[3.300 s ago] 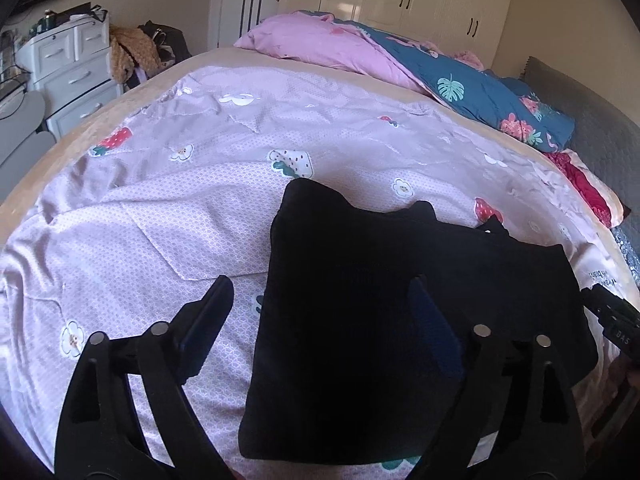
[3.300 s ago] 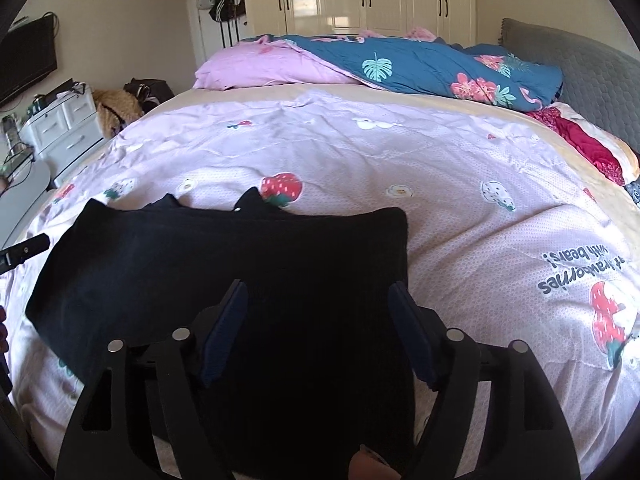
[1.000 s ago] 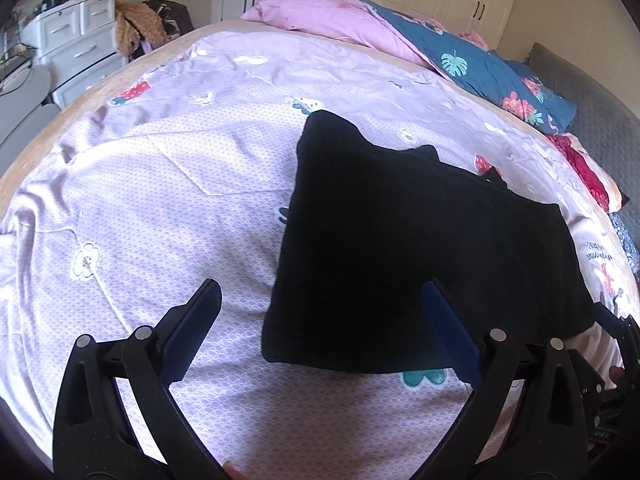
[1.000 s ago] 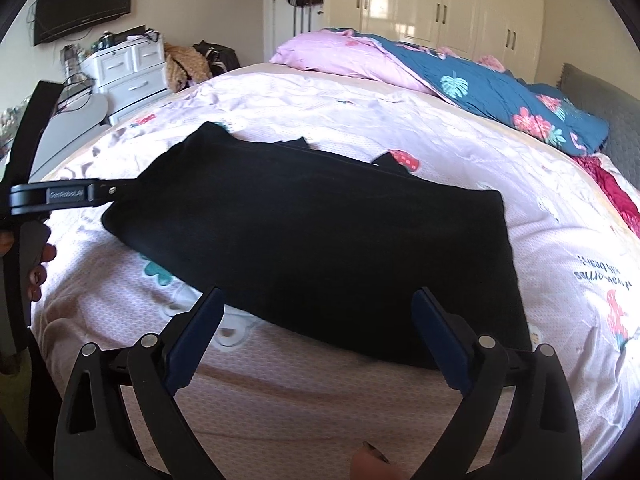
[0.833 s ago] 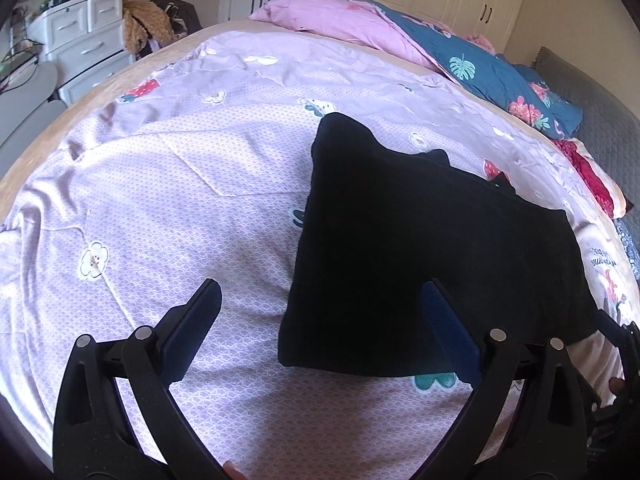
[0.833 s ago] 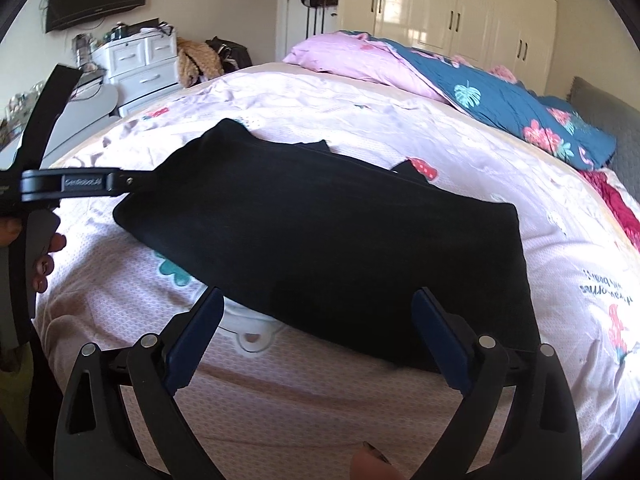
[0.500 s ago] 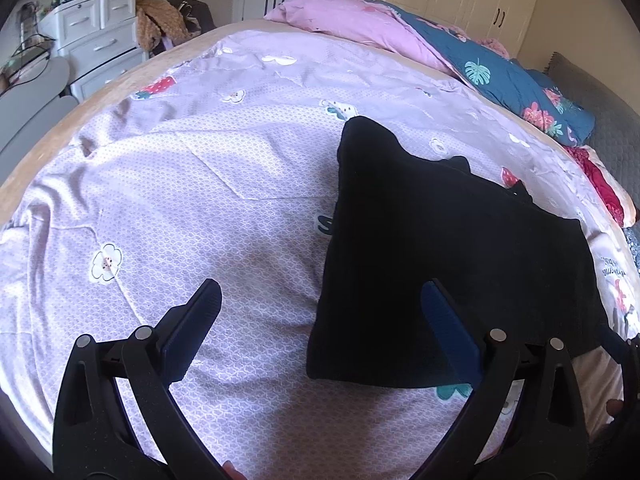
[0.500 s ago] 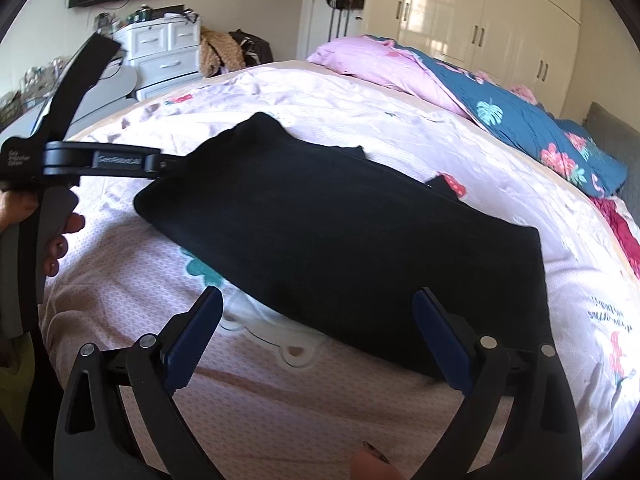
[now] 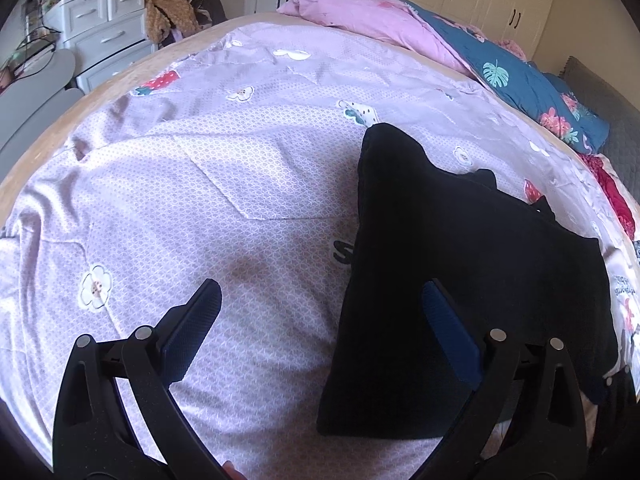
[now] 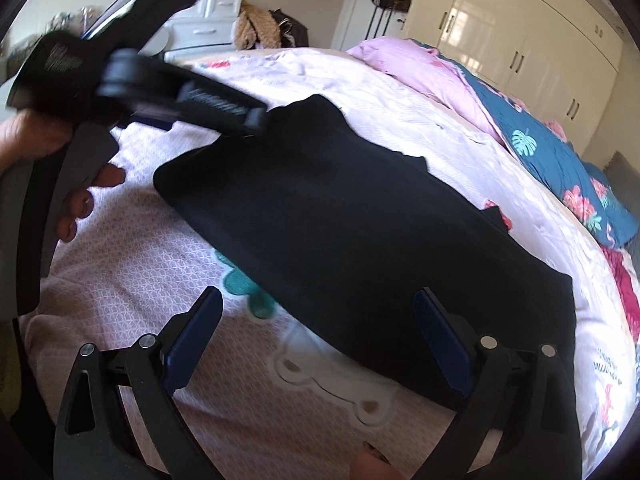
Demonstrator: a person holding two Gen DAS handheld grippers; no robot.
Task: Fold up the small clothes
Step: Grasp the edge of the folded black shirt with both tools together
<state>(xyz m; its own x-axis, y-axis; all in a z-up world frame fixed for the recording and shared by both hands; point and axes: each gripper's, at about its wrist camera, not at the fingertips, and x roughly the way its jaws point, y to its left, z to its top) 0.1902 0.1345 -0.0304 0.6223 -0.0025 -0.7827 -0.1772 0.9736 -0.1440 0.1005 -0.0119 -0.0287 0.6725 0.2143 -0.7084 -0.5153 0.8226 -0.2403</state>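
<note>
garment (image 9: 460,264) flat on bed (image 9: 200,184), pillows (image 9: 360,12) behind

A plain black garment (image 9: 460,264) is seen at centre right on a lilac sheet (image 9: 168,200) printed with strawberries and white flowers, while a pink pillow (image 9: 352,20) and a teal floral quilt (image 9: 520,80) are shown at the upper right, and white drawers (image 9: 104,36) at the upper left.

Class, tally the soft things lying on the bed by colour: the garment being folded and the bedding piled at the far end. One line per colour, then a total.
Black: 1, the folded garment
Pink: 1, the pink quilt
Blue floral: 1, the blue quilt
Red: 1, the red cloth
Total: 4
</note>
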